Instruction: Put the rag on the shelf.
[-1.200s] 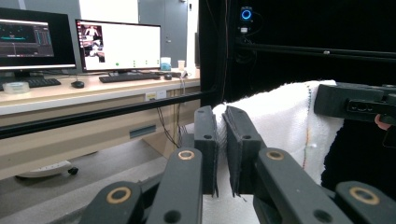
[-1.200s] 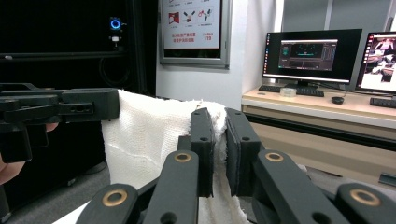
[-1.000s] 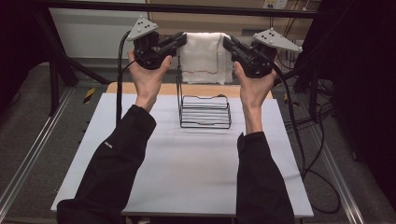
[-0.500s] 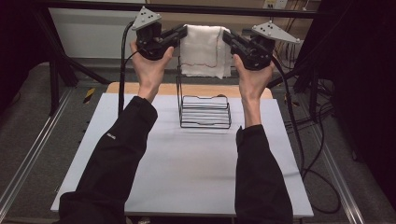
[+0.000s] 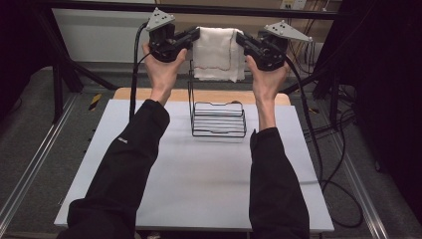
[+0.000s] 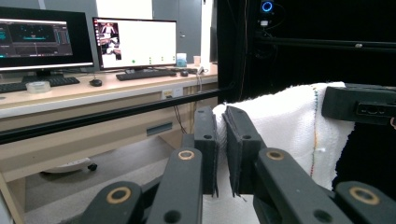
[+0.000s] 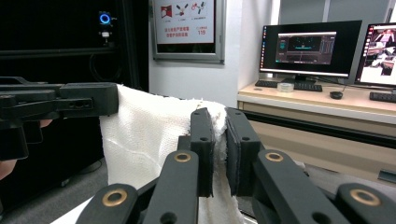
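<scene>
Both forearms are reaching forward, raised. Left gripper (image 5: pixel 195 34) and right gripper (image 5: pixel 240 39) are each pinching a top corner of the white woven cloth (image 5: pixel 217 54). It is hanging between them, above the black wire rack (image 5: pixel 218 118).

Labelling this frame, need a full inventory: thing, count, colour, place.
towel: 1, white with a thin coloured stitch line, held up between both grippers above the rack
wire rack: 1, black, far middle of the table
table: 1, white top
wooden board: 1, tan, along the table's far edge
monitors: 2, dark frames, on the desk behind
left gripper: 1, black, shut on the towel's left edge
right gripper: 1, black, shut on its right edge
sleeves: 2, black
</scene>
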A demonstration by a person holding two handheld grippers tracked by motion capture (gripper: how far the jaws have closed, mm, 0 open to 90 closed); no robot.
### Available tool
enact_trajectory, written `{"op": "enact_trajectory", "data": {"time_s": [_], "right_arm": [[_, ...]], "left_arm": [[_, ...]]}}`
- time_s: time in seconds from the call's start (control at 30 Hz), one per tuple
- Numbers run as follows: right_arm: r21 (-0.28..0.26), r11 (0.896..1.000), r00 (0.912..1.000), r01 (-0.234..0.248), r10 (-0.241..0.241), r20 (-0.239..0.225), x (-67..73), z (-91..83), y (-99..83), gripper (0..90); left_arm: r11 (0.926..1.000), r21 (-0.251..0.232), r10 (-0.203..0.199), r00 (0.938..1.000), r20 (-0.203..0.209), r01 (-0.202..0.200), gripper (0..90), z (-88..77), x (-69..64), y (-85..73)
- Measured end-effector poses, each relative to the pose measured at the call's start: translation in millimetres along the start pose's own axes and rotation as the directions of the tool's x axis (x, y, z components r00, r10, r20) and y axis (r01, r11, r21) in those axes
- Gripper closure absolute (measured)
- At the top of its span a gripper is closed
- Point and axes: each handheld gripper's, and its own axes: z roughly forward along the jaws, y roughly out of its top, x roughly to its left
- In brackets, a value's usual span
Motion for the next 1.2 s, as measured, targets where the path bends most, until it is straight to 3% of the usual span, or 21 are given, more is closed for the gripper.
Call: {"op": "enact_trajectory", "data": {"time_s": [0.47,1.2], "right_arm": [[0.05,0.999,1.0,0.0,0.0,0.003,-5.6,12.3,-14.9,82.8],[0.096,0.995,0.9999,-0.014,0.014,0.002,-8.8,-1.4,-47.0,82.8]], "left_arm": [[0.9993,0.035,0.008,1.0,-0.003,-0.008,83.3,6.6,5.8,-17.7],[0.9965,0.077,0.031,0.9988,0.037,-0.034,83.3,2.3,-5.9,-47.1]]}}
